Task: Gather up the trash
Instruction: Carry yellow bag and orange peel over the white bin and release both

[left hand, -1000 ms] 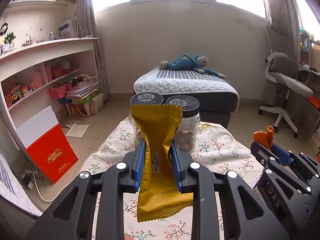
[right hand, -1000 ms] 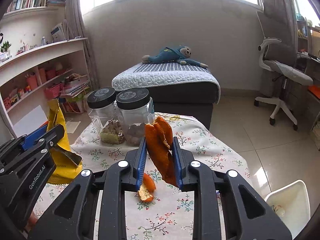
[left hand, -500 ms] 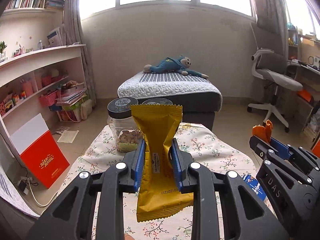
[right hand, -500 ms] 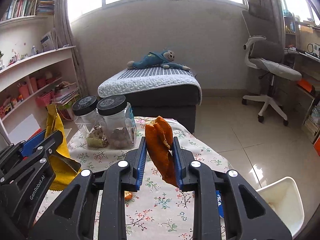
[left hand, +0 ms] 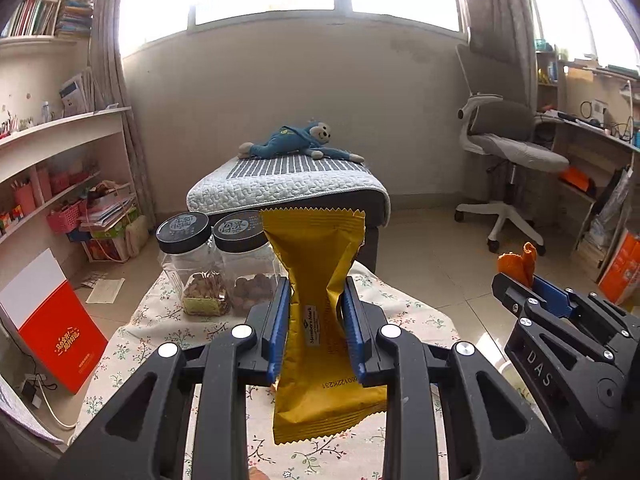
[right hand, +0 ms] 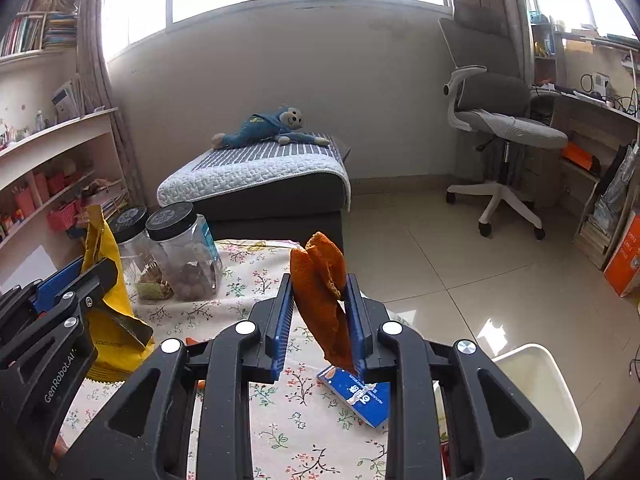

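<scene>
left gripper [left hand: 316, 312] clamping yellow wrapper [left hand: 320, 320], right gripper [right hand: 320, 312] clamping orange peel [right hand: 320, 292]

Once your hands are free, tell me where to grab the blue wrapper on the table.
Take the blue wrapper by its long side edges, coming from above. It lies flat on the tablecloth, so the jaws can only close across its narrow width; the orange peel hangs over its far corner.

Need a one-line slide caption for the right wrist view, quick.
Right gripper holds orange peel above the flowered table; left gripper holds a yellow wrapper beside two jars.
</scene>
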Demonstrator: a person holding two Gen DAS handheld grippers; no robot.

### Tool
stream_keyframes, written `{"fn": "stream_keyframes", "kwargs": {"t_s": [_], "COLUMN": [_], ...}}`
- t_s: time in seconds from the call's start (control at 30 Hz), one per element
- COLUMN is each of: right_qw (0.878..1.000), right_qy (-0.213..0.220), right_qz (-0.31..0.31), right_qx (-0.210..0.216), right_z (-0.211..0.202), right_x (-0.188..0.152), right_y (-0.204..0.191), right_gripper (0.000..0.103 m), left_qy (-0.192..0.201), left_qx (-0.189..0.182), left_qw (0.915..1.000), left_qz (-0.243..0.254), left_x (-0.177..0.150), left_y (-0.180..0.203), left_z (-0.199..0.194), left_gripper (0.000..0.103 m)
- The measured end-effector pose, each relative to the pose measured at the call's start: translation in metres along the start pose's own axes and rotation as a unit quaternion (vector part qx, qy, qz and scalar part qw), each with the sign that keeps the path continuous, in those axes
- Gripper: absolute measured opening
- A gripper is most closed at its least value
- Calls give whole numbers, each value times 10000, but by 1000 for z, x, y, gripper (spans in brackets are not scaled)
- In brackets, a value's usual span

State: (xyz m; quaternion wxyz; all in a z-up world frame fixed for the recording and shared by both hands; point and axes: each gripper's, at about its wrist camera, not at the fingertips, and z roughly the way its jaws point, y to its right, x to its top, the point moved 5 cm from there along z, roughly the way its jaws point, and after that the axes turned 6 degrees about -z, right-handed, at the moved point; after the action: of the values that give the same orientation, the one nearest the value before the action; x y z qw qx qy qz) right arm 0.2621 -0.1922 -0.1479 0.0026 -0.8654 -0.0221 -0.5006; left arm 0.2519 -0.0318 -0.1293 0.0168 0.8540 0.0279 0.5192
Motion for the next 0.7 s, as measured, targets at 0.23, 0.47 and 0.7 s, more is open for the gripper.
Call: {"fn": "stream_keyframes", "kwargs": {"t_s": [0.23, 0.47, 0.7], "right_qw": [9991, 9959, 9903], "right_qy": [-14, -162, -453], "right_qz": [241, 475, 697], "right_qx": [-360, -756, -1117], "right_z": [-10, -12, -12], "right_x": [-5, -17, -36], "right_y": [45, 87, 130], "right_gripper": [24, 25, 25], "left_qy": [-2, -77, -212], "left_qx": [-258, -496, -768], "left_qw": [9994, 9982, 9957], "left_qz": [214, 330, 465], "left_x": [-5, -12, -23], "left_y": [32, 62, 103], "left_z": [-1, -1, 3], "left_gripper": [27, 27, 27]}}
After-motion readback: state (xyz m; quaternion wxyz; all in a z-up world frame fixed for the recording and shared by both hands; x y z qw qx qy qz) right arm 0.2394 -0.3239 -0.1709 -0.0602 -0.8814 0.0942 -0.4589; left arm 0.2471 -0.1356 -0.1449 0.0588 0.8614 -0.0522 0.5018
